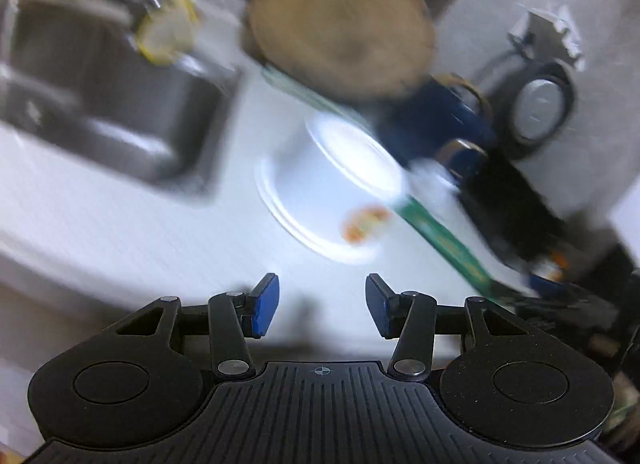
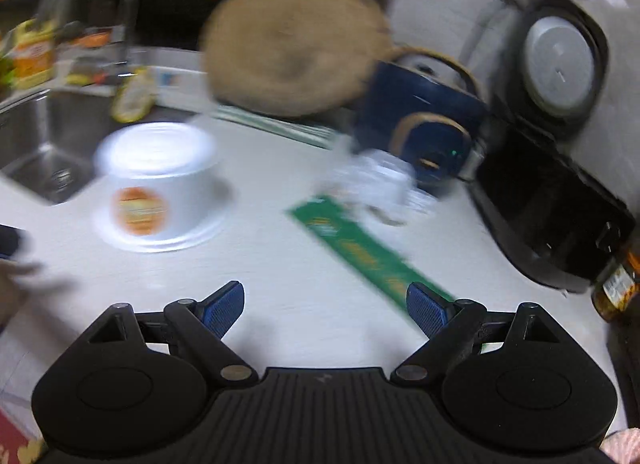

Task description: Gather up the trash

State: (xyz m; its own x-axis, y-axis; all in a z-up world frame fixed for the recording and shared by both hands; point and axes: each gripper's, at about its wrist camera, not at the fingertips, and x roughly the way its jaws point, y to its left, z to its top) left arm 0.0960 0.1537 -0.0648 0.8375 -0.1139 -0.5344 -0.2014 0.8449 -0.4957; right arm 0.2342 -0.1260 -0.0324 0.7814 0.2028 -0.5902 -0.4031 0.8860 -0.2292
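Both views are blurred by motion. An upside-down white disposable bowl (image 1: 320, 184) (image 2: 160, 188) with an orange label rests on the white counter (image 1: 120, 232) (image 2: 280, 272). A long green flat packet (image 1: 444, 240) (image 2: 368, 256) lies to its right, with a crumpled clear plastic piece (image 2: 376, 184) (image 1: 430, 180) at the packet's far end. My left gripper (image 1: 322, 304) is open above the counter, short of the bowl, with nothing between its blue pads. My right gripper (image 2: 324, 306) is open and empty too; its right pad (image 2: 426, 310) overlaps the packet's near end in the picture.
A steel sink (image 1: 92, 104) (image 2: 44, 152) lies at the left with a tap (image 2: 116, 0) and bottles behind it. A round wooden board (image 1: 340, 20) (image 2: 292, 44), a blue basket (image 1: 444, 124) (image 2: 424, 124), an open black rice cooker (image 2: 560, 104) (image 1: 532, 112) and a brown jar (image 2: 618, 284) line the back and right.
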